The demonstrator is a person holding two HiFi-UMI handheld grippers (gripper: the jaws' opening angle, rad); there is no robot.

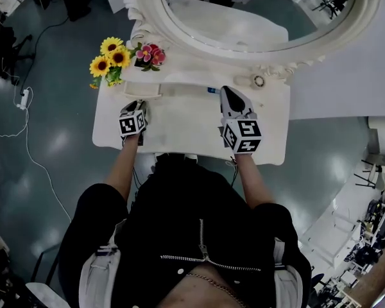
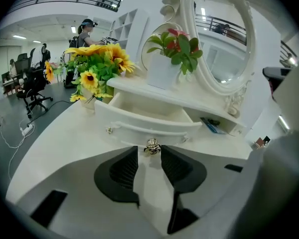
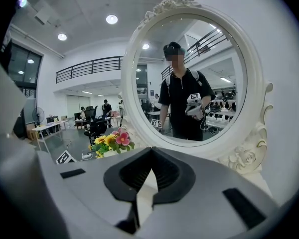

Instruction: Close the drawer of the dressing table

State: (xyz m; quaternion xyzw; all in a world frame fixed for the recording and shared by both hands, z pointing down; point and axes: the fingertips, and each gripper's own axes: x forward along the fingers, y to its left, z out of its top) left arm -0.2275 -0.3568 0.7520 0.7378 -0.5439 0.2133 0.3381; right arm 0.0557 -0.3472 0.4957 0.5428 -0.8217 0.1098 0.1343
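- Drawer (image 2: 144, 126) stands pulled out at the back left of the tabletop (image 2: 55, 148), just beside the sunflowers (image 2: 97, 66).
- Your left tool (image 2: 149, 152) points down at the drawer front. The round metal knob (image 2: 151, 146) sits right at the tips, in the gap between the jaws. The jaws stand partly apart and clamp nothing.
- Your right tool (image 3: 151, 149) hangs over the tabletop facing the oval mirror (image 3: 189, 78), off to the drawer's right. Its jaws meet at the tips with nothing between them.
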